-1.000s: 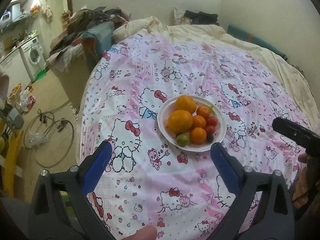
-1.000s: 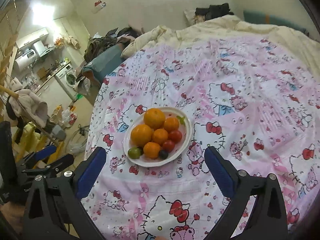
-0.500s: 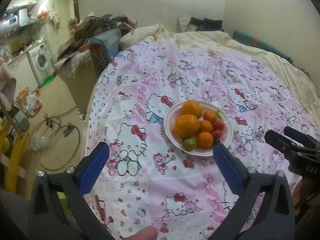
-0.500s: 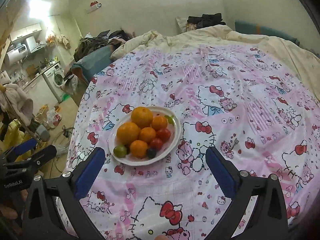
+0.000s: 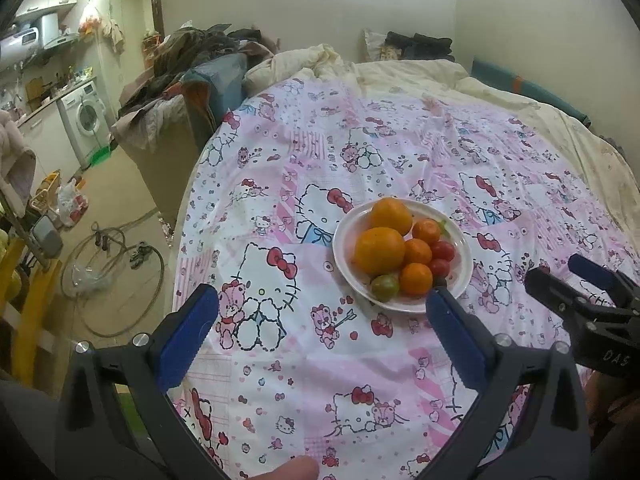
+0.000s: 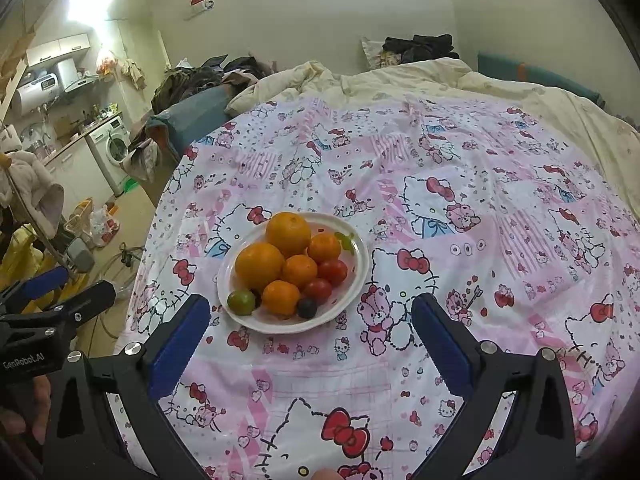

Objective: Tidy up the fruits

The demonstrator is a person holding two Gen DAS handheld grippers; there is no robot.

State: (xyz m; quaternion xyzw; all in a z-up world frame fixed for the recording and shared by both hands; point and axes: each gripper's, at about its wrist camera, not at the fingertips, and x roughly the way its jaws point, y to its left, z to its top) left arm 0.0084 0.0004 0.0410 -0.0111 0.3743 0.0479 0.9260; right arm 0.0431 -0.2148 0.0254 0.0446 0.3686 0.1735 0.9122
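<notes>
A white plate sits on a pink cartoon-print bedsheet, piled with two big oranges, three small mandarins, two red tomatoes, a green tomato and a dark berry. My left gripper hangs open in front of the plate, its right fingertip by the rim. My right gripper is open too, just short of the plate, holding nothing. Each gripper shows at the edge of the other's view.
A cream duvet and pillow lie at the bed's far end. Left of the bed are a clothes-heaped chair, a washing machine, a hose and bags on the floor. The bed's left edge drops off near the plate.
Both grippers tilted and shifted, so the plate slid slightly in each view; the right gripper has come further into the left view. Fruit lies as before and both jaws stay apart.
</notes>
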